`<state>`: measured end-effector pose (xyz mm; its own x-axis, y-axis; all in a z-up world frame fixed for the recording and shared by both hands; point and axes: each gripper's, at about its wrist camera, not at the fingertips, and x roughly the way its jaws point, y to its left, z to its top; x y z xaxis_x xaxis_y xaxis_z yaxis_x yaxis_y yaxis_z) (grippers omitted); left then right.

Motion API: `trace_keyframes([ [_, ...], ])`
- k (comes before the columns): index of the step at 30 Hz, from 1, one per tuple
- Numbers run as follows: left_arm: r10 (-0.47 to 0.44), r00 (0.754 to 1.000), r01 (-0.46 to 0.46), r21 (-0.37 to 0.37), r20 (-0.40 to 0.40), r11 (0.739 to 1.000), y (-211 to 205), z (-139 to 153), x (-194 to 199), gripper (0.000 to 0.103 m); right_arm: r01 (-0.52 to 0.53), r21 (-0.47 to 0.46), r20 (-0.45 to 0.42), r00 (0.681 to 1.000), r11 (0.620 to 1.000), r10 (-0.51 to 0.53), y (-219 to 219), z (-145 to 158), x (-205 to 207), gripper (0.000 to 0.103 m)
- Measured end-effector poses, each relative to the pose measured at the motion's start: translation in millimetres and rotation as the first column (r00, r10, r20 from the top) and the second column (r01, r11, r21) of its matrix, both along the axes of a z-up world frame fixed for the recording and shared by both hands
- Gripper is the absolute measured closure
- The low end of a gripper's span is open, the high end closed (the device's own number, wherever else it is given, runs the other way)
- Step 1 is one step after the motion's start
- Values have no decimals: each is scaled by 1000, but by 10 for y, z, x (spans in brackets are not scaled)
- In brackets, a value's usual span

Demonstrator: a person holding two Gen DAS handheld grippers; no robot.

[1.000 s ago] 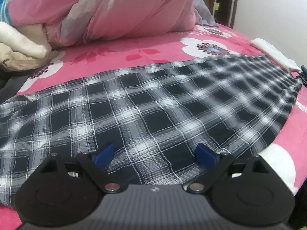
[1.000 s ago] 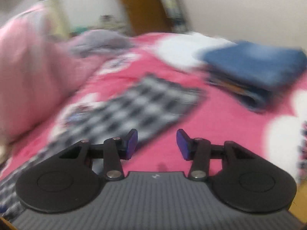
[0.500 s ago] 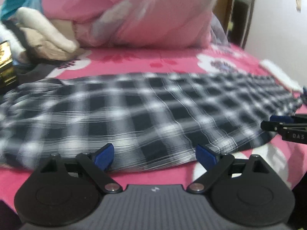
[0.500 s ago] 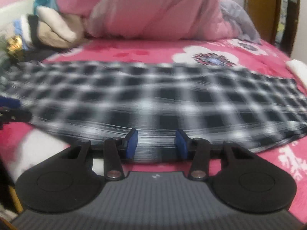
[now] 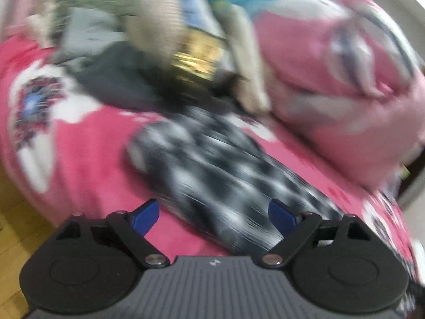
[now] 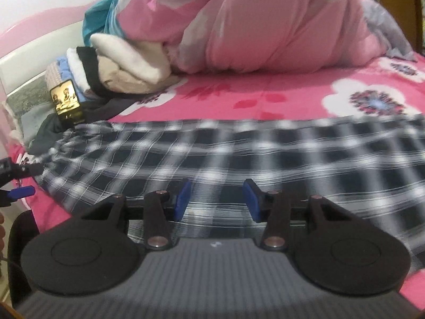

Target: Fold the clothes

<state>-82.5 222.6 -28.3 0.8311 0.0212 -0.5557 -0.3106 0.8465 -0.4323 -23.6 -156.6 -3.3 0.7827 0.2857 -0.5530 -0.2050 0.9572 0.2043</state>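
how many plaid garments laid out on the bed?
1. The black-and-white plaid garment lies flat across the pink floral bedspread, ahead of the open right claw. More could sit in the clothes pile.

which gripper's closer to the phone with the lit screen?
Left. The left gripper sits at the plaid garment's end just below the phone; the right gripper is open over the garment's near edge, further along.

Ahead of the left tool everything is smeared: the plaid garment shows no clear edges, and the gold object beyond it is unreadable. The right tool's view cuts the garment off at the right edge, its near hem hidden behind the tool.
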Motion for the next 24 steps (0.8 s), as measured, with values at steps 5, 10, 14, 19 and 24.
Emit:
trace_keyframes([
  [5,132,991,-132,-39,-5,990,265,-104,155,20,-10,-4,-35,999,1000,10,110,-69,81,60],
  [10,179,984,-179,-38,18,983,340,-198,257,31,16,0,-65,998,1000,-16,74,-108,71,60],
  [14,213,977,-212,-40,27,976,383,-235,284,41,29,11,-85,996,1000,-28,33,-148,76,60],
  [19,258,964,-259,12,59,966,308,-296,326,68,32,15,-106,994,999,-30,16,-193,110,60],
  [24,277,957,-284,86,84,955,131,-232,345,82,39,17,-113,993,999,-37,-36,-214,140,60],
])
